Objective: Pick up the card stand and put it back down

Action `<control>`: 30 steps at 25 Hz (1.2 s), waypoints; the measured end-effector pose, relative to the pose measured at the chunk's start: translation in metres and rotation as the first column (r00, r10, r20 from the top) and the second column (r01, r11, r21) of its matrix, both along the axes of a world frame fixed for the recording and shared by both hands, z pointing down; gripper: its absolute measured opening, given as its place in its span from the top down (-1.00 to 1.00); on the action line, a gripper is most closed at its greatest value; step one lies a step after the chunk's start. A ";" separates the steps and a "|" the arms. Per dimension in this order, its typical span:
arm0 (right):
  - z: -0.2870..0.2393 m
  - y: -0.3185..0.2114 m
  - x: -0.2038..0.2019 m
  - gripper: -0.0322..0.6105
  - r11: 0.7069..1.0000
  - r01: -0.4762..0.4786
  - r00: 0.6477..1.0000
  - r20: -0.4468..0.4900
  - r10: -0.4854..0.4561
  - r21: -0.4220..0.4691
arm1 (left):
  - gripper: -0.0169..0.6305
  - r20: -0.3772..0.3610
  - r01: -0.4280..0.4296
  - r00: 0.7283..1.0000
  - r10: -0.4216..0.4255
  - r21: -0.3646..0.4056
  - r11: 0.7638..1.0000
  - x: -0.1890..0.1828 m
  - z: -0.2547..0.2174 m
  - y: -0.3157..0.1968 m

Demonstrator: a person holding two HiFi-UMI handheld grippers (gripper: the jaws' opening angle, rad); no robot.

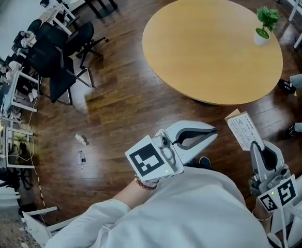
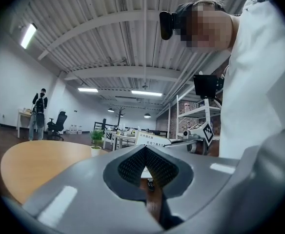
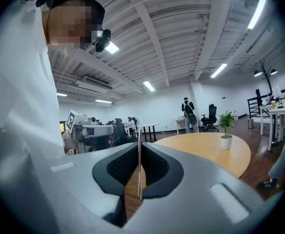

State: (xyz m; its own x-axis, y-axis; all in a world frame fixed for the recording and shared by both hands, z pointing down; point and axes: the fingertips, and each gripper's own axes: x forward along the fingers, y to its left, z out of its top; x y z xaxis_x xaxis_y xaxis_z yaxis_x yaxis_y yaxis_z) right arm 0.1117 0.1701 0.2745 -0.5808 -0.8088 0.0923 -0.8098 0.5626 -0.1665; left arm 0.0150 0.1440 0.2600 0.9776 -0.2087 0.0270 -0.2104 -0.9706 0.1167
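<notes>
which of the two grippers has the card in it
The right gripper: its jaws are shut on the thin card stand, seen edge-on between them. The left gripper holds nothing.

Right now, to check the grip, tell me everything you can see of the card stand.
The card stand is a thin, flat white card with rows of dark print too small to read and a tan far corner. The right gripper is shut on its near end; that gripper's view shows it edge-on, upright. It is in the air over the wooden floor, just short of the round table.
</notes>
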 end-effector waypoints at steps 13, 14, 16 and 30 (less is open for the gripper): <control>-0.001 -0.007 0.000 0.84 1.000 -0.025 1.000 -0.002 0.025 -0.001 | 0.96 -0.005 -0.096 0.995 0.096 -0.039 0.995 0.014 0.013 0.010; -0.001 -0.009 0.003 0.84 0.999 -0.032 0.999 0.000 0.032 0.001 | 0.96 -0.008 -0.107 0.994 0.107 -0.041 0.993 0.017 0.014 0.008; -0.001 -0.011 0.007 0.84 0.999 -0.046 0.999 0.006 0.046 0.006 | 0.96 -0.020 -0.121 0.993 0.120 -0.037 0.992 0.020 0.013 0.005; 0.011 -0.075 0.002 0.84 0.978 -0.207 0.970 0.134 0.205 0.002 | 0.96 0.044 -0.101 0.994 0.103 -0.053 0.993 -0.040 0.048 -0.024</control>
State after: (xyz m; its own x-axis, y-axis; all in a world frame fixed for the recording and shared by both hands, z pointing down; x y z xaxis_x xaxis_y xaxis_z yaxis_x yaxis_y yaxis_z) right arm 0.1142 0.0954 0.2855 -0.4078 -0.9130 0.0116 -0.8798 0.3895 -0.2726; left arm -0.0249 0.1198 0.3083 0.9911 -0.1052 0.0812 -0.1171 -0.9804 0.1586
